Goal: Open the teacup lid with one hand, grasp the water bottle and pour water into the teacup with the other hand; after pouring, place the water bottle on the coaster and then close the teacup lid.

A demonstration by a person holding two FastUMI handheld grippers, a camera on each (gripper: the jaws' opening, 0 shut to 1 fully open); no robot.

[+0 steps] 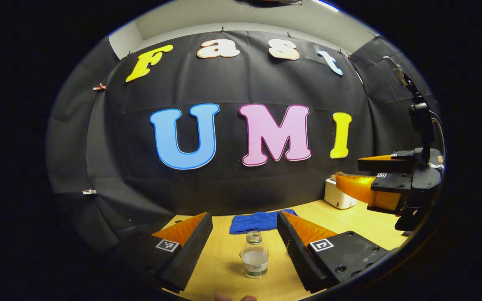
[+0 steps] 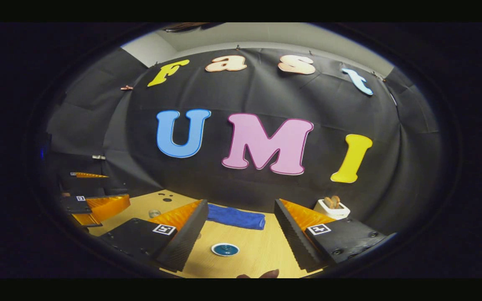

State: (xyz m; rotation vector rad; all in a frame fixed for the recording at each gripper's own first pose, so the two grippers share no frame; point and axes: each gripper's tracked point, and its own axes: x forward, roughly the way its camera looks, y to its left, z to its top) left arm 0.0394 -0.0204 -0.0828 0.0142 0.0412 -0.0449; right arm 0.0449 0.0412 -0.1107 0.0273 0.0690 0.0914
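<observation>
The left gripper [image 1: 244, 240], fingers spread wide, faces the uncapped water bottle [image 1: 254, 256] standing on the table [image 1: 220, 259] between them; it should advance level, then close around the bottle's middle.

Between left fingers: water bottle [image 1: 254, 255] stands free, table [image 1: 224, 259] bare around it.
Behind bottle: blue cloth [image 1: 260, 220].
Right side: white box [image 1: 338, 196], maybe near right gripper [image 1: 352, 173].

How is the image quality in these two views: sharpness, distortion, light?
Left gripper view: sharp, bottle crisp, heavy fisheye bend at the rim, table evenly lit. Right gripper view: softer and dimmer, coaster readable, towel slightly blurred, edges dark.
</observation>
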